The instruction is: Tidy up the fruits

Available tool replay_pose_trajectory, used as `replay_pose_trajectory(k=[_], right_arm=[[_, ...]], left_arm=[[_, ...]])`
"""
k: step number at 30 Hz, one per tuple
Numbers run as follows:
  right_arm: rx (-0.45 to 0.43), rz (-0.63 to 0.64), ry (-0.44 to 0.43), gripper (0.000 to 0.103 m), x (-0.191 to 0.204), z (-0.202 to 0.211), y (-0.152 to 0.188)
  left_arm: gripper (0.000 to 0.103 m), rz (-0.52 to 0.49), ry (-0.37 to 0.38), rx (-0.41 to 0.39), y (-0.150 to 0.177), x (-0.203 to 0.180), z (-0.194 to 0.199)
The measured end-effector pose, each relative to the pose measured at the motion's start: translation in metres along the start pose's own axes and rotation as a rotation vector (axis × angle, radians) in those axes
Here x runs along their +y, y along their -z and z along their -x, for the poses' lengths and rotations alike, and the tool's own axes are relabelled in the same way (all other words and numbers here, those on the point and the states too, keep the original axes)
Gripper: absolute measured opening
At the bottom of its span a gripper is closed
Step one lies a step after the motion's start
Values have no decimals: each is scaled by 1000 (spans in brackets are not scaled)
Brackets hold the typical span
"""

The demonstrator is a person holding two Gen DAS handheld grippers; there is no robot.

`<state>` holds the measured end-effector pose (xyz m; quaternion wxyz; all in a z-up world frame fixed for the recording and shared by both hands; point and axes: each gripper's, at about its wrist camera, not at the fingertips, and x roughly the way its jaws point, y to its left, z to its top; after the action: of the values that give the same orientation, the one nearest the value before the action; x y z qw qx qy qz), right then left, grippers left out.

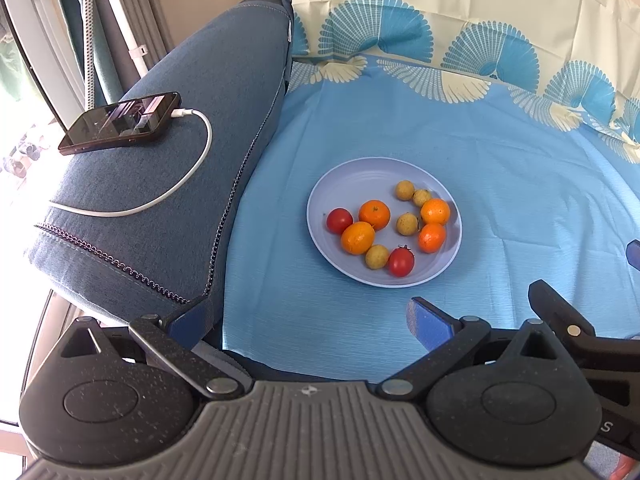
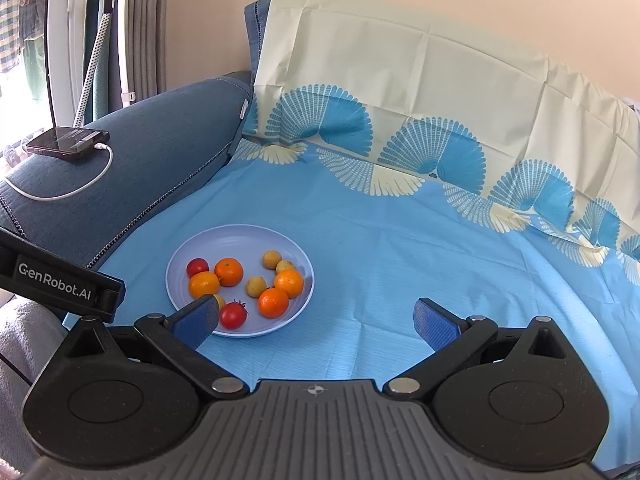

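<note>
The left claw [image 1: 308,320] is spread wide and holds nothing; it hangs above the near edge of the blue cloth [image 1: 500,184], with its left finger over the edge of the sofa arm [image 1: 168,184]. The right claw [image 2: 316,320] is equally wide and empty, its left finger [image 2: 196,322] overlapping the near rim of the plate [image 2: 224,246] in that view and hiding part of one fruit. Beyond both claws, the pale blue plate rests on the cloth and carries all the fruit: four oranges, among them one near the middle [image 1: 374,213]; two red tomatoes, one at the left [image 1: 339,220] and one at the near edge [image 1: 401,261]; and four small yellow-brown fruits, one beside the near tomato [image 1: 376,257]. The pieces lie mixed, several touching. Farther left, a phone [image 1: 120,122] lies on the sofa arm with a white cable [image 1: 196,160] plugged in. At the far side, the cloth rises up the backrest [image 2: 400,60].
</note>
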<state>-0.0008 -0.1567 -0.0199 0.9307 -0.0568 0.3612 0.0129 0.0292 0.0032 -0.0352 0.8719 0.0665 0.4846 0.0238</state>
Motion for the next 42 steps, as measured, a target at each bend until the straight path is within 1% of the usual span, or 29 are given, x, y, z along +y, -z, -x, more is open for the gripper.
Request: replay_pose_trajectory(k=[42], right_arm=[[17, -14, -10, 102, -1, -15, -3]], left_arm=[[103, -1, -12, 42, -6, -3, -16]])
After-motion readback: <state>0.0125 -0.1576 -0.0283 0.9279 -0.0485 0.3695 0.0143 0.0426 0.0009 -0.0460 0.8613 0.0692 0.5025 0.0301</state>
